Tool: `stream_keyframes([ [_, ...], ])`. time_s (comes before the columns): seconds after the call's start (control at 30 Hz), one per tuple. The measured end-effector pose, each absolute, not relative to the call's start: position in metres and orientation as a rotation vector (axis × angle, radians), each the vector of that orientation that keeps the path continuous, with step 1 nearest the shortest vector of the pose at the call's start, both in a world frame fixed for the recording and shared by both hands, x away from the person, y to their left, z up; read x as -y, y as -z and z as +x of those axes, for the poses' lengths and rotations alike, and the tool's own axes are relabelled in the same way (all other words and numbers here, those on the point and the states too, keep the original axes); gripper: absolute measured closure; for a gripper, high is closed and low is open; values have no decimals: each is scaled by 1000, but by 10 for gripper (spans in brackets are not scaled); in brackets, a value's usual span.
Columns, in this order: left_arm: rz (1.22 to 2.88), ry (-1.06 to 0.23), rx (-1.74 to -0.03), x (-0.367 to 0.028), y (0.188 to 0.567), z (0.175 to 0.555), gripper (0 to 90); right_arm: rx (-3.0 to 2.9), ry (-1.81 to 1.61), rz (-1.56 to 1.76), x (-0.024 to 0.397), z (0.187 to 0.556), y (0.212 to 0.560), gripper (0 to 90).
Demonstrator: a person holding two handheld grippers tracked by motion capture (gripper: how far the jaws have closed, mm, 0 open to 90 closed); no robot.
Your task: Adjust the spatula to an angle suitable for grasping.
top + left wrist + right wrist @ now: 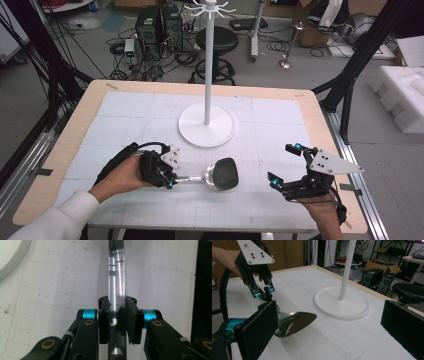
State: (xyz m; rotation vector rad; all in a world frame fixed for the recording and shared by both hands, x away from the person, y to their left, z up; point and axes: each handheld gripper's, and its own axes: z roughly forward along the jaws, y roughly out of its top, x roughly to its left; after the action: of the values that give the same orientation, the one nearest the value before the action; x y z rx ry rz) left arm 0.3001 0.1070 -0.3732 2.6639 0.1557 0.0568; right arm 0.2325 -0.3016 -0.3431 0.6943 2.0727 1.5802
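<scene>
One table (115,107), white gridded mat on top. White stand (206,125) at centre, round base flat on mat, pole upright. Right gripper (286,165) near right edge, jaws wide apart, nothing between pads. Left gripper (171,179) at front left, jaws clamped on ladle (220,174) handle. Ladle bowl tilted, raised off mat, between both grippers, in front of stand base.

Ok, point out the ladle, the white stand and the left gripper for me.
ladle (225,172), high view, on the dark bowl.
white stand (190,131), high view, on the bare round base.
left gripper (117,315), left gripper view, between its fingers, shut on the ladle's handle.
</scene>
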Motion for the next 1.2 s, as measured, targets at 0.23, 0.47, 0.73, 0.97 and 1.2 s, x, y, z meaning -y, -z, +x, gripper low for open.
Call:
stream_keyframes([
  [0.23, 2634, -60, -128, -94, 359, 303, 750, -2054, -1596, 684, 304, 229, 337, 5],
  [0.47, 2636, -58, -109, -73, 350, 310, 750, -2036, -1623, 652, 303, 226, 330, 5],
  [0.73, 2641, -53, -52, -41, 351, 315, 750, -2009, -1644, 647, 306, 224, 325, 5],
  [0.97, 2661, -50, -1, -9, 359, 316, 750, -2008, -1638, 655, 309, 223, 327, 5],
  [1.2, 2664, -29, 23, 11, 368, 316, 750, -2004, -1635, 661, 312, 224, 328, 5],
])
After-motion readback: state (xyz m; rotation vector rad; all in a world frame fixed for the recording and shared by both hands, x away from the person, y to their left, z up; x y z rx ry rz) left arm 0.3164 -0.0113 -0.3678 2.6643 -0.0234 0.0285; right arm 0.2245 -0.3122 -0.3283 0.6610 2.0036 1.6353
